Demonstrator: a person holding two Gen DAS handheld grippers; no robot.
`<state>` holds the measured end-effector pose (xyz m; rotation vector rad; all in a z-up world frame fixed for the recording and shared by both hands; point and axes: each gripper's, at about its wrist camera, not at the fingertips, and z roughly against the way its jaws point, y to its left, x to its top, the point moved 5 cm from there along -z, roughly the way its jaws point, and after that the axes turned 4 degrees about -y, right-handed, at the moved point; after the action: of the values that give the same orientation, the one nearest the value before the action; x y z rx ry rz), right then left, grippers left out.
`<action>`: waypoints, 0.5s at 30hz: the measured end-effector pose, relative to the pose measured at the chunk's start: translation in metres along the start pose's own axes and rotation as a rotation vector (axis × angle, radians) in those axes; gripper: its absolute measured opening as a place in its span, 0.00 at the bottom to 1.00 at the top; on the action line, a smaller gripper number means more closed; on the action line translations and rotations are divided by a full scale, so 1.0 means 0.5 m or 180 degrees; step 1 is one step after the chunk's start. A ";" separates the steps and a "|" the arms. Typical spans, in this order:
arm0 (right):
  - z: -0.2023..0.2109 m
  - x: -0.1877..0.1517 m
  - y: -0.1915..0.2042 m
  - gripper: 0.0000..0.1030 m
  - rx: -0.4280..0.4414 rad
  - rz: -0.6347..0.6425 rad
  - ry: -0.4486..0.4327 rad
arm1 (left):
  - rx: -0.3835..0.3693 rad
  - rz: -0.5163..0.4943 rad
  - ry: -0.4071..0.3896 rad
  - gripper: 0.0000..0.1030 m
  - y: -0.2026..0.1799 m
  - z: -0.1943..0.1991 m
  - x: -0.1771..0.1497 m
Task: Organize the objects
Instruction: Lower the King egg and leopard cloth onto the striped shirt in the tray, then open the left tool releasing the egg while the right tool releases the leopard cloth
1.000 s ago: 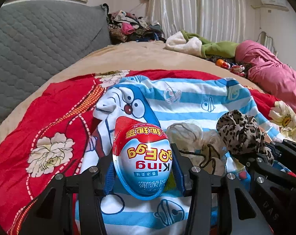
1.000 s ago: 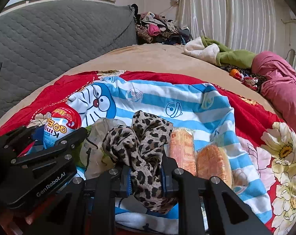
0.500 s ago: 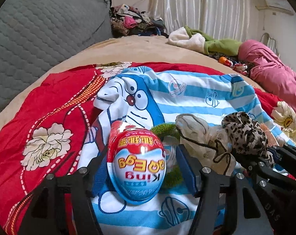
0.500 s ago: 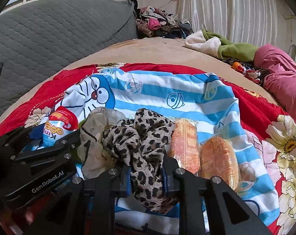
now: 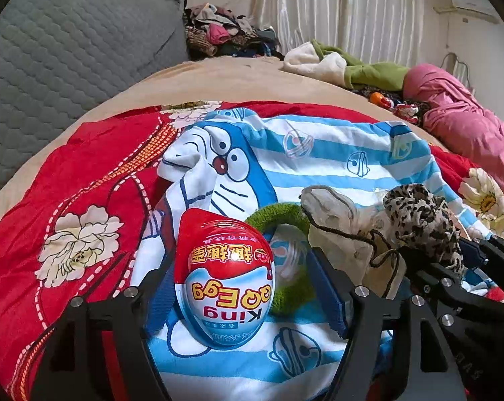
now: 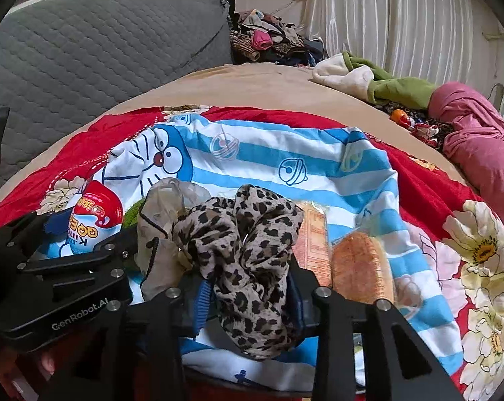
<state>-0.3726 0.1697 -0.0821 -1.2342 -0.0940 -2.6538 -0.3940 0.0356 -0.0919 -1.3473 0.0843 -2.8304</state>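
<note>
Bed still cluttered: egg (image 5: 223, 284) loose between the left gripper's (image 5: 241, 287) wide fingers, right gripper (image 6: 248, 304) clamping the scrunchie (image 6: 248, 250).

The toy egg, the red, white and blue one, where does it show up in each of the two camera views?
Left wrist view: the toy egg sits low and centre, between the spread fingers of the left gripper.
Right wrist view: it is at the far left, past the left gripper.
Shared landmark: the leopard-print scarf, right of the egg in both, held in the right gripper.
</note>
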 end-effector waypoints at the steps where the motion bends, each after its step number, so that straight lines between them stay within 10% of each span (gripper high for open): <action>1: 0.001 -0.001 0.000 0.41 -0.0015 0.0007 0.0003 | -0.0003 0.0001 0.0005 0.74 0.000 0.001 -0.001; 15: 0.023 0.008 -0.008 0.62 -0.0079 -0.0050 -0.0062 | -0.0049 0.0091 0.0107 0.77 0.004 0.017 -0.001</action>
<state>-0.3675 0.1746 -0.0716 -1.2724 -0.0746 -2.6644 -0.3869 0.0332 -0.0871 -1.2907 0.1245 -2.8351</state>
